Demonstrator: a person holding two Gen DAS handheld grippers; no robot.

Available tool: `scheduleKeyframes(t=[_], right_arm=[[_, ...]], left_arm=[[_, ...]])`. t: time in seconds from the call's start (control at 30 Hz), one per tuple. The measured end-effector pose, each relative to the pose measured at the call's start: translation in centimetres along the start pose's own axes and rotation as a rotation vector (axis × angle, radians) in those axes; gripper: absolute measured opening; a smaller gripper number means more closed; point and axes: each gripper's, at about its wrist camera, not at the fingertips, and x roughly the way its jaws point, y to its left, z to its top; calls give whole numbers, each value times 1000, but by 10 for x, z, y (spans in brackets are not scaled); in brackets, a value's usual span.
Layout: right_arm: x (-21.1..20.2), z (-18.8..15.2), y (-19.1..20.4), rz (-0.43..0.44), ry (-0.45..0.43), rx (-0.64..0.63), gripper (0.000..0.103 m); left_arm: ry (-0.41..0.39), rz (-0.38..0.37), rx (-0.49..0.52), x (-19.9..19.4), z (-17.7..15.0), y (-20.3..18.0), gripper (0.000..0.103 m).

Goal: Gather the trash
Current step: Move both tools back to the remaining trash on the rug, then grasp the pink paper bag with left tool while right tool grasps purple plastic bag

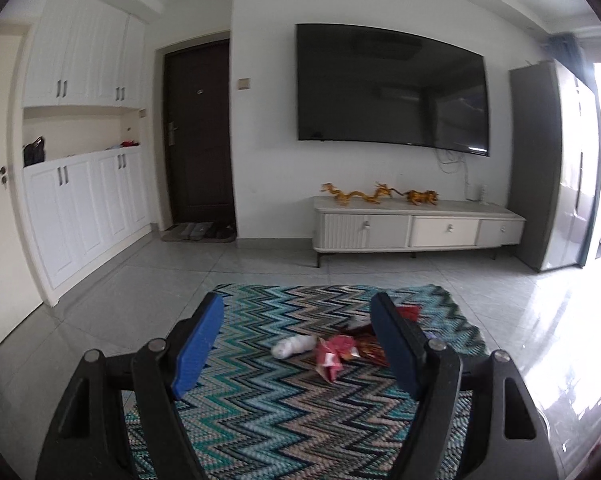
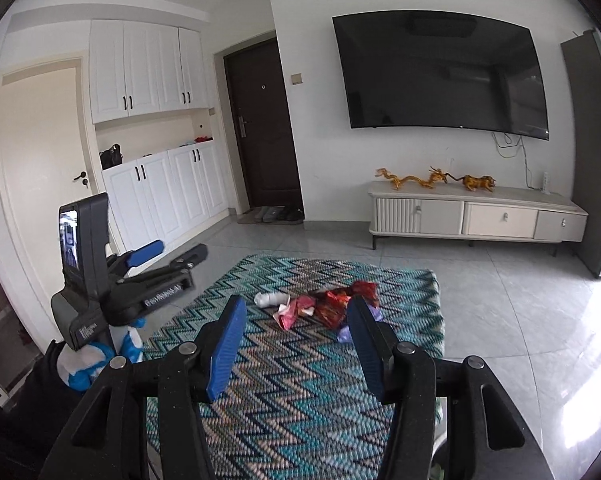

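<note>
Zigzag rug (image 2: 300, 400), trash pile (image 2: 328, 306) beyond right gripper (image 2: 296, 316) fingers

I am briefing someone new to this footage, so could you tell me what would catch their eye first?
A heap of crumpled red wrappers beside a white wad lies on the zigzag rug. Behind, a large dark television hangs over a low cabinet bearing golden dragon figures.

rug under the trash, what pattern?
Zigzag chevron weave in teal, dark blue, white and tan on the rug; clearest in the right wrist view.
</note>
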Motion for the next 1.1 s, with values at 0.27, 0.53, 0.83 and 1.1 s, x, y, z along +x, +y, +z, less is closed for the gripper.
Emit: scheduleKeyframes(t=[0.27, 0.53, 0.83, 1.1], right_arm=[[76, -2, -29, 7, 71, 59, 50], [172, -37, -87, -45, 236, 137, 51], [247, -65, -132, -64, 331, 190, 60], [291, -74, -140, -19, 361, 218, 61]], left_arm=[[121, 16, -28, 67, -25, 16, 74], [284, -47, -20, 156, -68, -5, 74], [429, -78, 3, 238, -114, -21, 74], [492, -145, -24, 262, -124, -21, 56]])
